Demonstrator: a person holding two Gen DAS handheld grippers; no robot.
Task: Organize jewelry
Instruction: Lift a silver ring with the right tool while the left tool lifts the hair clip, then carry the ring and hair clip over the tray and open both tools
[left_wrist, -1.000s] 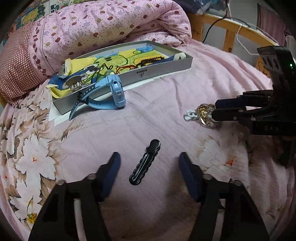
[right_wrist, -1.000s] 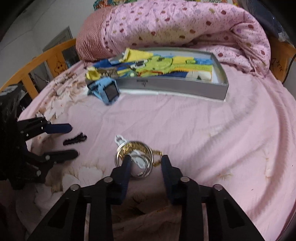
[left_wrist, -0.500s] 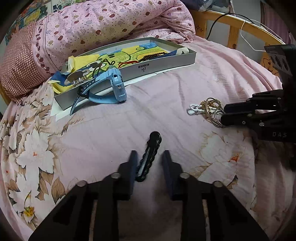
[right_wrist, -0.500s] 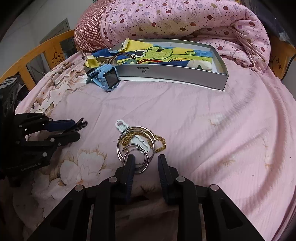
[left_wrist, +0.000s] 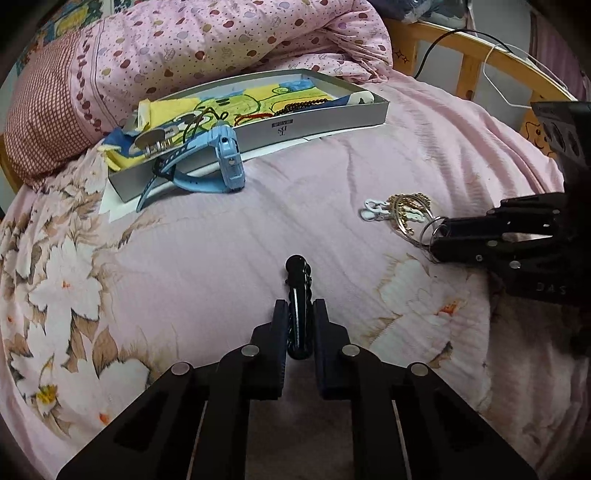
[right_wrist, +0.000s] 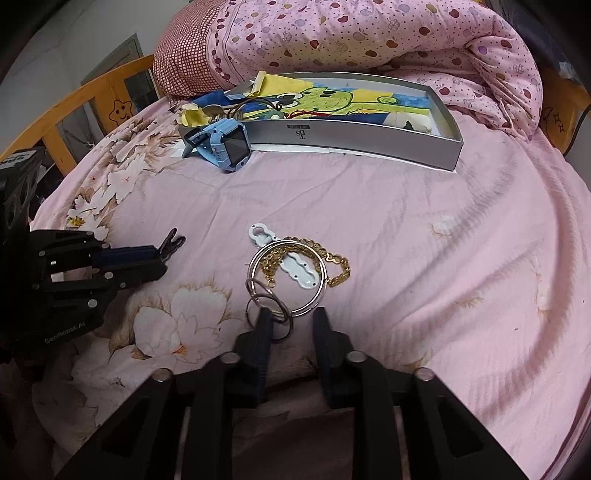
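My left gripper (left_wrist: 298, 314) is shut on a black hair clip (left_wrist: 297, 291) that lies on the pink bedspread; the clip's tip also shows in the right wrist view (right_wrist: 171, 242). My right gripper (right_wrist: 290, 321) is open, its fingers on either side of the near edge of a pile of silver rings (right_wrist: 286, 284), a gold chain (right_wrist: 338, 267) and a white clasp (right_wrist: 295, 267). The pile also shows in the left wrist view (left_wrist: 404, 218). A grey jewelry box (right_wrist: 354, 138) with a cartoon lining stands further back.
A blue smartwatch (right_wrist: 223, 144) leans against the box's front left corner, also in the left wrist view (left_wrist: 221, 168). A rolled pink quilt (left_wrist: 207, 48) lies behind the box. A wooden bed rail (left_wrist: 476, 55) runs around the bed.
My left gripper has closed on the black hair clip. My right gripper has drawn back toward the near edge of the ring pile, its fingers still apart.
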